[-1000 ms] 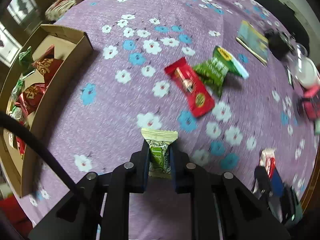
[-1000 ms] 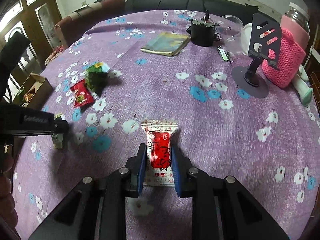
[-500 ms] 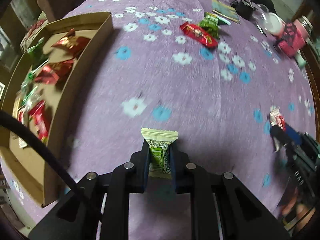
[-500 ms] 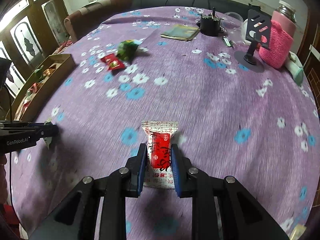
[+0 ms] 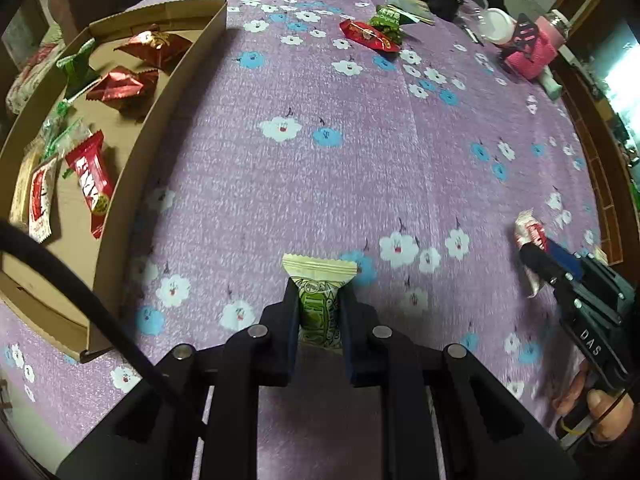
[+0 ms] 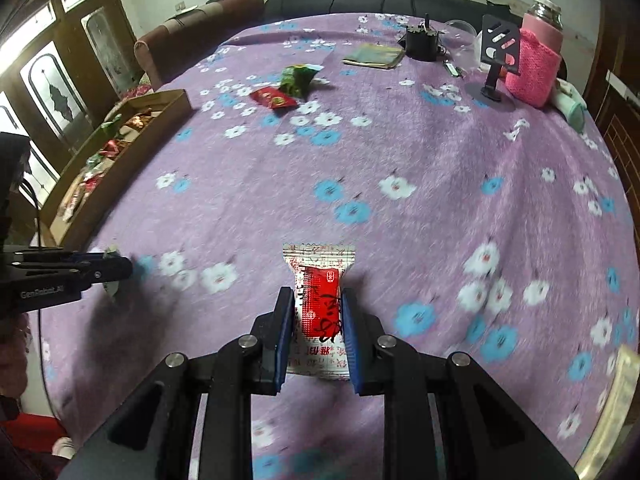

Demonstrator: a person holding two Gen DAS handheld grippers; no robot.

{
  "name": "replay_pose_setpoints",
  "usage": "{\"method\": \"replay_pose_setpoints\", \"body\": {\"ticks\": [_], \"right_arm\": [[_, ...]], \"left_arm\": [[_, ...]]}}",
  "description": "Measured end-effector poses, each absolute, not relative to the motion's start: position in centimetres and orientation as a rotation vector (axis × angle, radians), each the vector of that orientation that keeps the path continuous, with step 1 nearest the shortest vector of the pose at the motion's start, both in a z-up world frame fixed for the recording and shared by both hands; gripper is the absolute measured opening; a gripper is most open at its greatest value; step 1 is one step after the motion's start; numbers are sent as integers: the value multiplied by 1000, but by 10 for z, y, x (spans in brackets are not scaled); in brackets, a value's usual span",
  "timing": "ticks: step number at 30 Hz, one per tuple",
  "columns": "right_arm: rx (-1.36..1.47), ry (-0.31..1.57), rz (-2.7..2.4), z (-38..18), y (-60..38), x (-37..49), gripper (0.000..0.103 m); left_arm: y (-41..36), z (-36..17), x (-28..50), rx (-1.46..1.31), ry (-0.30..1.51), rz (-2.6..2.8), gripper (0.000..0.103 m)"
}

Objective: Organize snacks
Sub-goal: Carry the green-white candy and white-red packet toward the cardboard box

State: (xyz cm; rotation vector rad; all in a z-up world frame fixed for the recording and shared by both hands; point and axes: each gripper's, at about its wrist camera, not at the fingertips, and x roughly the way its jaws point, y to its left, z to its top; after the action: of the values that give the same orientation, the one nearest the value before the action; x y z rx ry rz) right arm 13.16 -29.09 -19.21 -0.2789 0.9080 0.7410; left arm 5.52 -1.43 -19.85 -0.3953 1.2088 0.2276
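Both hands have swung toward the cardboard box point(image 5: 168, 92), now just left of the left claw point(image 5: 319, 308) pinching a green candy point(image 5: 319, 304), while the right claw point(image 6: 316, 320) grips a red-and-white packet point(image 6: 319, 304), so drop-off looks close.

A home living room. A flowered tablecloth point(image 6: 400, 152) covers the table; a sofa point(image 6: 360, 0) stands far behind it. Wooden doors point(image 6: 60, 80) are at left.

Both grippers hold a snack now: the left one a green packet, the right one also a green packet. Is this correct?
Not quite. The left gripper does hold a green packet, but the right gripper holds a red-and-white packet, as the right wrist view shows.
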Motion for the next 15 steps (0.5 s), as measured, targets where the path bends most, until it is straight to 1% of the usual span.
{"method": "replay_pose_setpoints", "body": {"ticks": [5,7,15], "right_arm": [[-311,906,750,-198,-283,109,22],[-328,912,741,-202,-280,106,22],[-340,924,713,-207,-277,102,22]], "left_arm": [[-10,-203,51,-384,1226,218,19],[-13,-208,65,-379,1225,221,19],[-16,-208,65,-339,1215,201,19]]}}
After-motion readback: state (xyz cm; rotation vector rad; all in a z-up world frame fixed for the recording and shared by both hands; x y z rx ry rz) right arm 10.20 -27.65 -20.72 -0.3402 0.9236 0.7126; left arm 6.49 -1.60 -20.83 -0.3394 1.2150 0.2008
